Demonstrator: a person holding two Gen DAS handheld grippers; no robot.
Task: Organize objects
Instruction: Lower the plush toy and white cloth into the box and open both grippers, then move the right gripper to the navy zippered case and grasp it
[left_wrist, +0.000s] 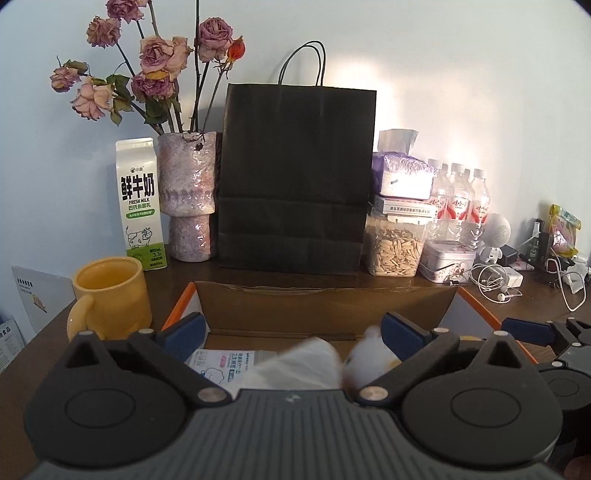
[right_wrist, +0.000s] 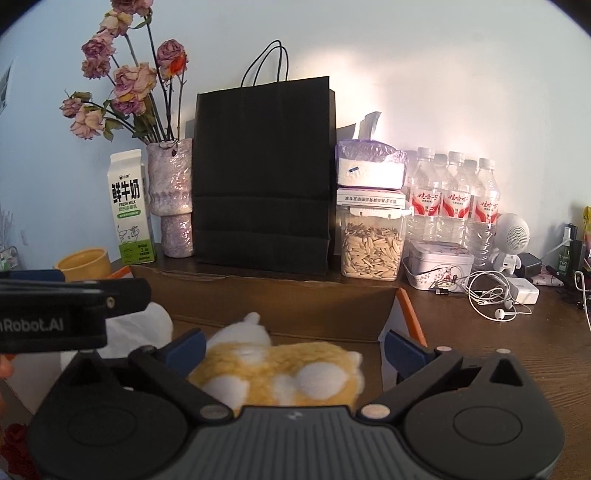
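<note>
Our right gripper is spread wide over the plush toy, nearest it. Toy lies crosswise in the box. Left gripper also gapes, holding nothing.

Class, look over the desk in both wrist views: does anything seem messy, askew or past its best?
Two things stand out. The roses in the speckled purple vase are dried and drooping. Right of the patterned tin, white earphone cables lie in a loose tangle on the brown wooden desk. Nothing looks spilled or broken.
</note>
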